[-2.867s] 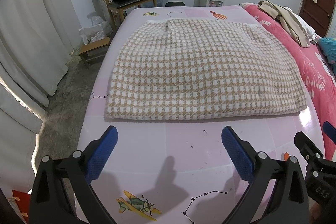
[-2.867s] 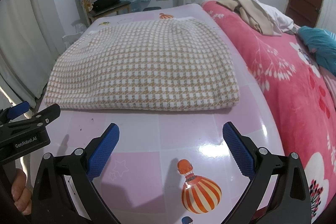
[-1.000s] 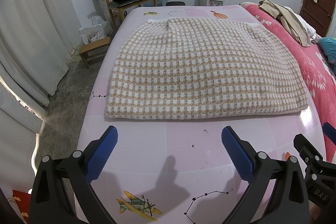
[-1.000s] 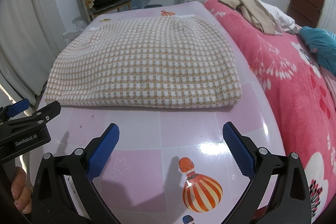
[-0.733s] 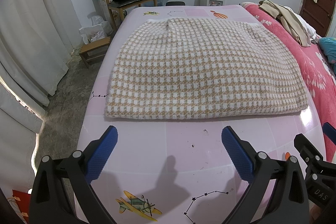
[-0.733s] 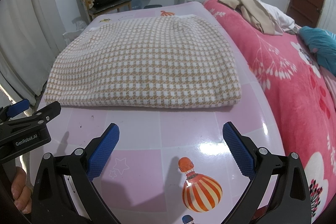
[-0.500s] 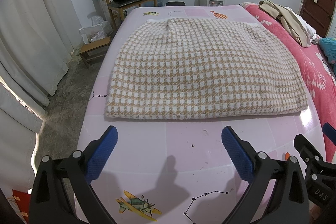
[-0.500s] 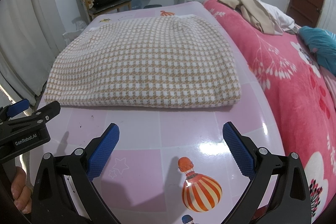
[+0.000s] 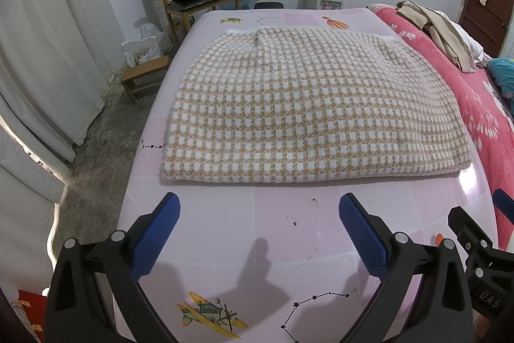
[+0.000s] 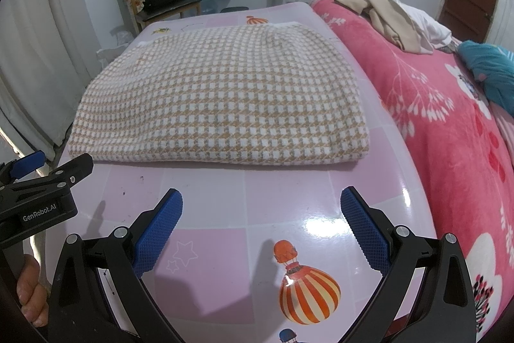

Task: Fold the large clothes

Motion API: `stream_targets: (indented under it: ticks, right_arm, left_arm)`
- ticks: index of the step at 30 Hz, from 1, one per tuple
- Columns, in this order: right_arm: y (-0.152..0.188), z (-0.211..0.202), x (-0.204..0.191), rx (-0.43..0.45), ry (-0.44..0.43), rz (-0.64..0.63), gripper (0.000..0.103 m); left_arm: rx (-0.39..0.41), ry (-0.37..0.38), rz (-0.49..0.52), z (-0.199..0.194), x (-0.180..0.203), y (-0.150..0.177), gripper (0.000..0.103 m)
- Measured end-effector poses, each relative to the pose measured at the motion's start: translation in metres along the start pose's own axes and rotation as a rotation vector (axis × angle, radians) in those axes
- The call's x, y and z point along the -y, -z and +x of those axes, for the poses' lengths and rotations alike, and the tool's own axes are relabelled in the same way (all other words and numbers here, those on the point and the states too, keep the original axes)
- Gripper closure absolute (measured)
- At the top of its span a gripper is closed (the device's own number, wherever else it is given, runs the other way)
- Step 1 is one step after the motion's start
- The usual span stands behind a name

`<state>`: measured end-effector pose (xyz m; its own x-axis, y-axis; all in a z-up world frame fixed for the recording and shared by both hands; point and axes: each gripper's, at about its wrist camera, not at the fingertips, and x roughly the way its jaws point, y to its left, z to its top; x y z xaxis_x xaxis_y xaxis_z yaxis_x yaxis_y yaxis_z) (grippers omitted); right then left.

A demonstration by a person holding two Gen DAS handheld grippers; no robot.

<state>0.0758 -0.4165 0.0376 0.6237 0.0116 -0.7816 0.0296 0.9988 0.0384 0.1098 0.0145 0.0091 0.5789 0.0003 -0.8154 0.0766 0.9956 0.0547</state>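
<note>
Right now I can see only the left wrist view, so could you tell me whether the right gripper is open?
Observer: Yes, the right gripper is wide open and holds nothing. It hovers over the pink table, short of the folded checked garment.
Operator: Thank you. Is anything lying between its fingers?
Observer: Only a hot-air balloon sticker printed on the tabletop. Nothing loose is there.
Operator: And how does the garment's near right corner sit?
Observer: It lies flat on the table as a thick fold, with bare tabletop between it and the pink floral blanket.
</note>
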Motion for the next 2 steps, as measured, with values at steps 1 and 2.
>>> stream_targets:
  ticks: [1,2]
  right_arm:
    - [0.0001,0.0002,0.0004,0.0,0.0,-0.001,0.008]
    - [0.0,0.0003,0.0004,0.0,-0.001,0.0,0.008]
  left_arm:
    - [0.0,0.0,0.0,0.0,0.0002,-0.0001,0.006]
    - [0.0,0.0,0.0,-0.0001,0.0,0.0,0.006]
